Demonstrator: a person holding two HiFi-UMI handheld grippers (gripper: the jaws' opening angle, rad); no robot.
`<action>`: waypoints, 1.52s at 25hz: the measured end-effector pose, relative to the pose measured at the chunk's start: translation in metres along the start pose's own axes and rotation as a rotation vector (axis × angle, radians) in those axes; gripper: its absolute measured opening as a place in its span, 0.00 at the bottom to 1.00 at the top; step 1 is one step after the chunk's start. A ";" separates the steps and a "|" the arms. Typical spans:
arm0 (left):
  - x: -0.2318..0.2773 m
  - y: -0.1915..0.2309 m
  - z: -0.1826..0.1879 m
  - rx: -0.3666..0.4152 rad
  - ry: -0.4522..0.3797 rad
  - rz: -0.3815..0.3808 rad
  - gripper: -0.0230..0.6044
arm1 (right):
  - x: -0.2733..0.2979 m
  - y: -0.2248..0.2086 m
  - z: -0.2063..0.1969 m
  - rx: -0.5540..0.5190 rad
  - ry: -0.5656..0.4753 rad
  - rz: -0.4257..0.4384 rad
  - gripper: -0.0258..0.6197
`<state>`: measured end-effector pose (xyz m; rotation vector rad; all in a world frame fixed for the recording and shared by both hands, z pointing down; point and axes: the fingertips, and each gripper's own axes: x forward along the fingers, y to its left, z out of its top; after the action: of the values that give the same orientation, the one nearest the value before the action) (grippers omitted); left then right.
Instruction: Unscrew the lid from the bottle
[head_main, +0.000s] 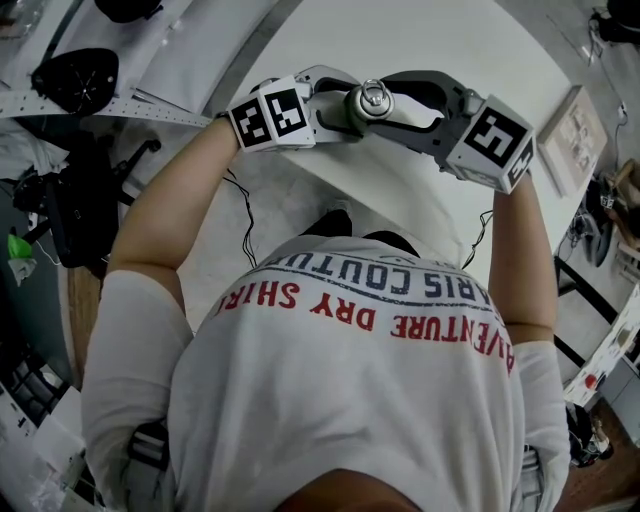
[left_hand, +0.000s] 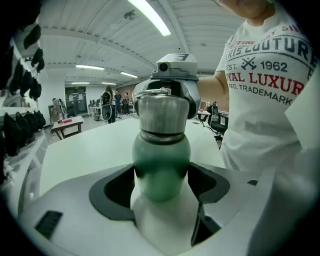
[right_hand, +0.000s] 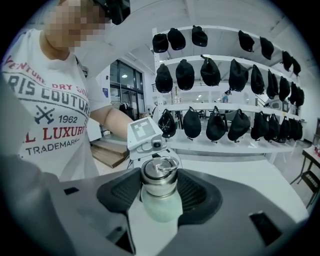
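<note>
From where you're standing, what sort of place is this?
Probably a big open workshop or lab: rows of black caps line white wall shelves, strip lights run along a high ceiling, and people stand among worktables in the distance.

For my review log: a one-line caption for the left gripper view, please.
Left gripper clamps the green bottle while the right gripper grips its steel lid.

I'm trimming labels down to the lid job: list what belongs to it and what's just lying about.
Belongs to the job:
- matte green bottle, held in the left gripper
- round steel lid with a ring, held in the right gripper

Just lying about:
- black caps hanging along the white shelves
- white table
</note>
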<state>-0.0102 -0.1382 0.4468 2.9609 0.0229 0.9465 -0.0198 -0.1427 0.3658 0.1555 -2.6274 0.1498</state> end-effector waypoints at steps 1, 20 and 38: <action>0.000 0.000 0.000 -0.001 -0.002 -0.001 0.59 | 0.000 0.001 0.002 0.004 -0.003 0.001 0.41; -0.003 -0.003 0.000 -0.234 -0.043 0.306 0.59 | -0.011 0.010 0.003 0.144 -0.123 -0.364 0.49; 0.000 -0.004 0.004 -0.484 -0.104 0.613 0.58 | -0.005 0.005 -0.007 0.316 -0.187 -0.549 0.49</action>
<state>-0.0083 -0.1340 0.4434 2.5673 -1.0059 0.6884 -0.0131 -0.1362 0.3691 1.0260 -2.6140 0.3704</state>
